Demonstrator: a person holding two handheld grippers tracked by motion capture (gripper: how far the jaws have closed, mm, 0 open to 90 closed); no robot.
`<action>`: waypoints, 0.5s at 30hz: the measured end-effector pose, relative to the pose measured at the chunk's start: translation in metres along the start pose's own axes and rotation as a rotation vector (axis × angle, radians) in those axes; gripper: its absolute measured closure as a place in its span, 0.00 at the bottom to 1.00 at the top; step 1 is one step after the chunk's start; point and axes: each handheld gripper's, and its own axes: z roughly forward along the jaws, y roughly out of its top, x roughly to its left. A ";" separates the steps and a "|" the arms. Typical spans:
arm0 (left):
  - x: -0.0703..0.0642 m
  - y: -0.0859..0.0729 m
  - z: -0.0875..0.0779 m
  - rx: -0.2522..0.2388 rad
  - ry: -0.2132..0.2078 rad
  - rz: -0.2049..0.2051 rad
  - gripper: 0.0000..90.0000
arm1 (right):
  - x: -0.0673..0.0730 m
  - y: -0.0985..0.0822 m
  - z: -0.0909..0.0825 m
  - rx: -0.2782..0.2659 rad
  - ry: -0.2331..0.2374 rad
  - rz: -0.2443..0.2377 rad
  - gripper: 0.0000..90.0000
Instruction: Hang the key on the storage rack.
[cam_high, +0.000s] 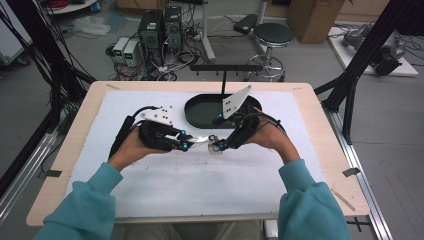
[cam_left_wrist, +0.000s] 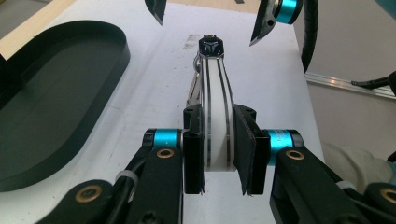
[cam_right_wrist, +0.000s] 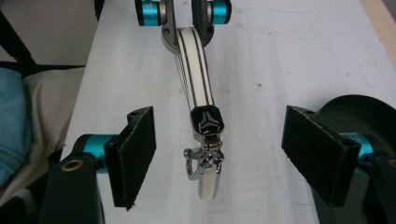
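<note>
A white key strap (cam_left_wrist: 217, 93) with black stripes, a black badge and a metal clasp (cam_right_wrist: 203, 161) is held out level above the white mat. My left gripper (cam_left_wrist: 219, 144) is shut on the strap's wide end, its pads pressing both sides. In the high view the left gripper (cam_high: 186, 145) and the right gripper (cam_high: 216, 146) meet tip to tip at the table's middle. My right gripper (cam_right_wrist: 226, 156) stands open around the clasp end, with its pads (cam_right_wrist: 133, 154) well clear of the metal on either side.
A black oval tray (cam_high: 200, 117) lies on the mat just behind the grippers, with a black T-shaped stand (cam_high: 225, 67) at its far side. The white mat (cam_high: 190, 185) covers most of the wooden table.
</note>
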 end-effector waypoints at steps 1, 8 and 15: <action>0.000 0.000 0.000 0.003 0.001 0.002 0.83 | 0.001 0.001 0.001 0.010 0.000 -0.004 0.32; 0.000 0.000 0.003 0.022 -0.001 0.010 0.83 | 0.003 0.003 0.011 0.069 0.021 -0.016 0.42; 0.000 -0.001 0.007 0.047 -0.007 0.017 0.83 | 0.002 0.004 0.017 0.095 0.035 -0.024 0.52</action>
